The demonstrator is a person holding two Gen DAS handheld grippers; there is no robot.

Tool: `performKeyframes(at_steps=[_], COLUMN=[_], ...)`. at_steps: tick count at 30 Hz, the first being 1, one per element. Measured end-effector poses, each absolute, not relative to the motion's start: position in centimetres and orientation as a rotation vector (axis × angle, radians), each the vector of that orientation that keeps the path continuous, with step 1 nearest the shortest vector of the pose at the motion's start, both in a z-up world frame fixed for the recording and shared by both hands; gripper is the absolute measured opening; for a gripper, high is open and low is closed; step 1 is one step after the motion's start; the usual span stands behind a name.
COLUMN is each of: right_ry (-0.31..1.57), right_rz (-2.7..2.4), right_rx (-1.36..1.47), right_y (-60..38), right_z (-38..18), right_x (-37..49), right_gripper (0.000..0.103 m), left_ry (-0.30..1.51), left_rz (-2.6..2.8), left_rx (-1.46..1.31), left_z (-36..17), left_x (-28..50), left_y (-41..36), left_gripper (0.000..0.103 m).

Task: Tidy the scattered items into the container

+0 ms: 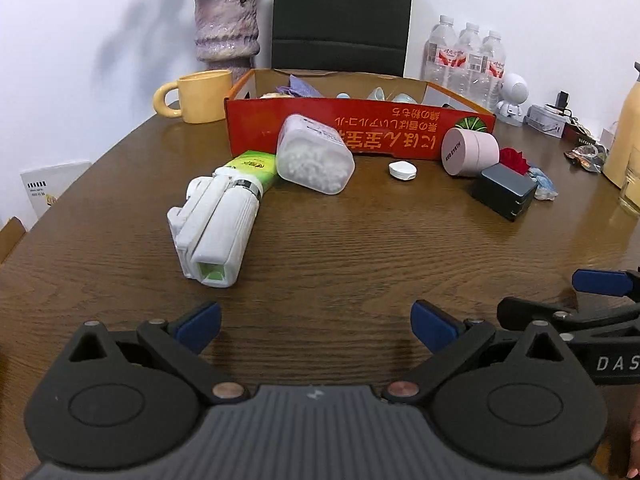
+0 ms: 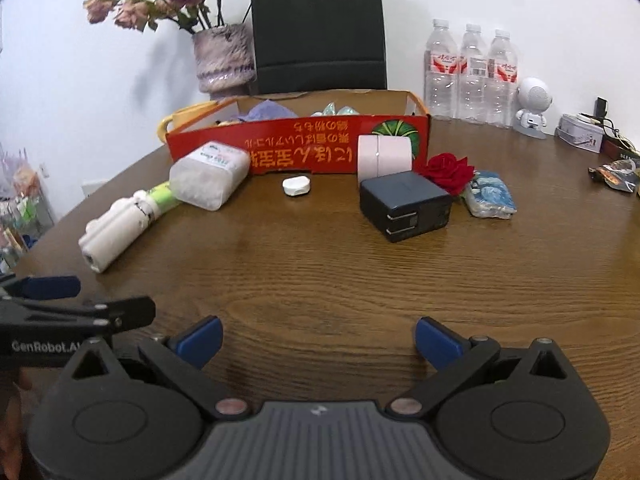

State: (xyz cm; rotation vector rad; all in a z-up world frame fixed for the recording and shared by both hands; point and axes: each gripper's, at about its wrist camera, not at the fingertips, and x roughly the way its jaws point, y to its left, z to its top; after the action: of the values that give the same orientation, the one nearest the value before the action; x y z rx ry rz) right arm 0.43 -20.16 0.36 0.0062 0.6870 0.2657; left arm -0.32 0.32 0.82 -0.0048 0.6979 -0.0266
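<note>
1. Layout. The red cardboard box [image 1: 360,132], open-topped and already holding a few pale and purple things, stands at 12 o'clock on the wooden table [image 1: 340,248]. Outside it, along its near wall, lie a white spray bottle [image 1: 216,224], a clear tub of white pellets [image 1: 316,160], a small white case [image 1: 402,169], a pink round tin [image 1: 470,152], a black charger [image 2: 404,204], a red cloth rose [image 2: 450,172] and a blue-white packet [image 2: 491,196].
2. Claws. The left claw [image 1: 316,326] and the right claw [image 2: 318,340] both stand wide, holding nothing, low over bare table at 6 o'clock.
3. Handling, judged. The spray bottle is likely rigid, light and apt to roll; take it across the ribbed white head or the waist. The tub looks smooth and heavier with its fill; grip across its narrow faces. The tin, on its side, may roll; close on its flat ends. The charger is stiff and dense; take it by its flat sides, clear of the prongs. The rose and packet are soft and will yield to a light pinch.
4. Views compared. The right wrist view shows the charger's prongs and the whole packet, towards 1 o'clock; the left wrist view shows the bottle's nozzle end and the tin's lettered lid, and the yellow mug [image 1: 196,96] unobstructed at 11 o'clock.
</note>
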Motion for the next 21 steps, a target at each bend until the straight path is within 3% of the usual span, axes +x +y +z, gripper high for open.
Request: performKeyframes(at_steps=[21], right_ry=[0.696], right_rz=[0.236], right_rx=[-0.055], right_y=[-19.4], right_z=[-0.2], right_x=[2.1], right_gripper=[0.103], left_ry=[0.705], left_rz=[-0.006], left_rx=[0.025], left_z=[0.4], left_x=[1.5], left_y=[0.2], left_gripper=[0.103])
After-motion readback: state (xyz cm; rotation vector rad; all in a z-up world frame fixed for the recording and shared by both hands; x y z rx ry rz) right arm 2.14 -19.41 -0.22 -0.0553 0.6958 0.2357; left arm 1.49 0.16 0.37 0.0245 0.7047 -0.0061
